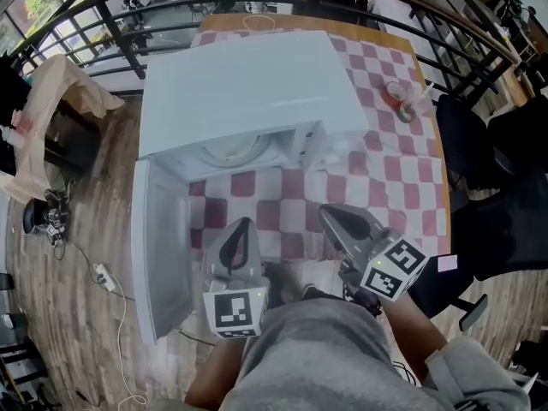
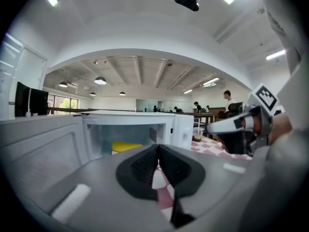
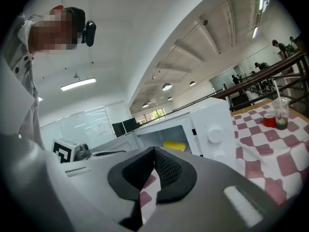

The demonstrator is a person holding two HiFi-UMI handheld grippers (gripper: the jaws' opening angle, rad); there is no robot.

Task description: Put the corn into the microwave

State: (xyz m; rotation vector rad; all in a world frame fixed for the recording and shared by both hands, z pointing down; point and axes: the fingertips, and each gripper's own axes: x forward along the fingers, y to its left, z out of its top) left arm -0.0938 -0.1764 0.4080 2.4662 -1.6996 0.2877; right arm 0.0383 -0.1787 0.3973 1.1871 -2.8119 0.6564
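- One yellow cob of corn (image 2: 126,146) is the task's thing. I judge it to be light and stiff, with a rounded skin that may roll or slip a little between two pads.
- If it must be taken again, the best hold seems to be across the middle of its length, with the pads on the two long sides, so that neither end dips.
- A firm but not hard squeeze should be enough, I think. Whether it is a real cob or a toy I cannot tell.
- It looks like a short, bright yellow shape with rounded ends, lying on its side. No husk shows, and the kernels are too small to make out.
- It lies inside the cavity of the white box-shaped microwave (image 1: 248,84), over the round turntable (image 1: 231,150). The exact contact is not clear.
- The microwave's white door (image 1: 158,247) stands swung wide open at the left, so the placing looks done and the door is not yet closed.
- The left hand-held gripper (image 2: 158,151) has its jaws pressed together with nothing between them.
- The right hand-held gripper (image 3: 154,153) is likewise fully closed and empty. Both are well apart from the corn, near the person's body.
- The microwave stands on a red-and-white checked counter (image 1: 385,174), where a clear plastic cup (image 3: 278,114) with a straw stands off to the right.
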